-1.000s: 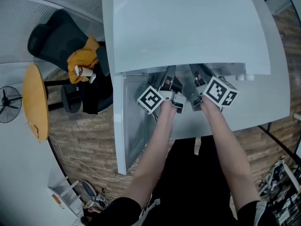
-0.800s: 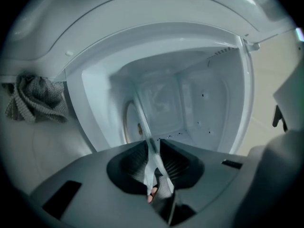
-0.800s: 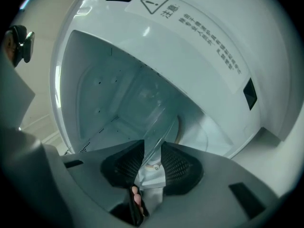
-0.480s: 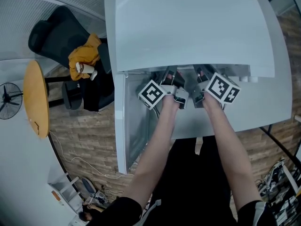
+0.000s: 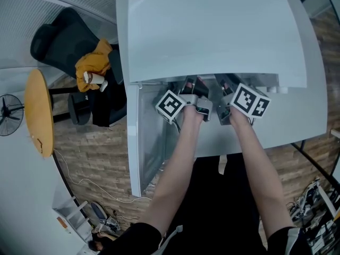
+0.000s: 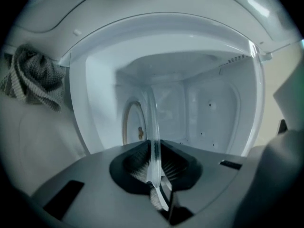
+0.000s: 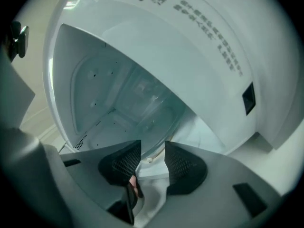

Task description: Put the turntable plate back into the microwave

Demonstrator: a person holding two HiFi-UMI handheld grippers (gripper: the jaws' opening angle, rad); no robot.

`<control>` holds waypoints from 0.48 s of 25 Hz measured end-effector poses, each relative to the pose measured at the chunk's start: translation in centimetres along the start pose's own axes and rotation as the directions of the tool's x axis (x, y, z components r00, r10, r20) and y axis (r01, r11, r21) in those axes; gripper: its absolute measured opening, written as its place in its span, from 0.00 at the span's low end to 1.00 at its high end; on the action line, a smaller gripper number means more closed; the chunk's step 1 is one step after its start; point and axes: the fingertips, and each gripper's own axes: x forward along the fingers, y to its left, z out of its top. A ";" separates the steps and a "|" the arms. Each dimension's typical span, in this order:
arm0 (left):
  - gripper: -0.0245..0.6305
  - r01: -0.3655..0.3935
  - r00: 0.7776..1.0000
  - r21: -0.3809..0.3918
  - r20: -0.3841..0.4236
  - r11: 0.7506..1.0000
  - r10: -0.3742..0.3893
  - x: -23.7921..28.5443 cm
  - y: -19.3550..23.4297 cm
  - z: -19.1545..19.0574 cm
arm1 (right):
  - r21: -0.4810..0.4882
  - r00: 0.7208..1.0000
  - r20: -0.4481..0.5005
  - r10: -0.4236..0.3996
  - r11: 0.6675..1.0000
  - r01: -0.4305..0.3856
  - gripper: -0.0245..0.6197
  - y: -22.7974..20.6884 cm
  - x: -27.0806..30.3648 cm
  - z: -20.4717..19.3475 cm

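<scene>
Fingers (image 6: 134, 161) pinching turntable plate (image 6: 153, 120) show only in left gripper view.

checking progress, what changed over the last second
The left tool and right tool edged slightly deeper into the microwave. Nothing visibly gripped or released: left clamps the glass plate, right's jaws stand apart. The door stays open.

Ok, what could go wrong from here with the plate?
The left gripper pinches only the thin edge of the glass plate, and the right gripper has its jaws apart at the rim, so it could slip and drop. The plate also seems to stand on edge inside the microwave, not flat, so it may knock a wall when laid down.
</scene>
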 end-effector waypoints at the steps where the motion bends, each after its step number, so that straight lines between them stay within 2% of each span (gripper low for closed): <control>1: 0.10 0.001 1.000 -0.010 0.007 1.000 -0.001 0.1 0.0 0.0 | -0.007 1.000 -0.001 -0.002 1.000 0.002 0.29 -0.1 -0.3 -0.1; 5: 0.09 -0.003 1.000 -0.024 0.016 1.000 0.003 0.2 0.0 0.0 | 0.003 1.000 -0.001 0.014 1.000 -0.014 0.25 -0.2 -1.3 -0.8; 8: 0.09 -0.012 1.000 -0.008 0.011 1.000 0.012 0.2 0.3 0.0 | 0.027 0.998 -0.017 0.068 0.997 -0.068 0.23 0.2 -1.3 -1.9; 12: 0.10 -0.028 1.000 0.007 -0.003 1.000 0.028 0.1 0.5 -0.1 | -0.005 0.992 -0.049 0.114 0.993 -0.114 0.15 1.3 -0.7 -2.8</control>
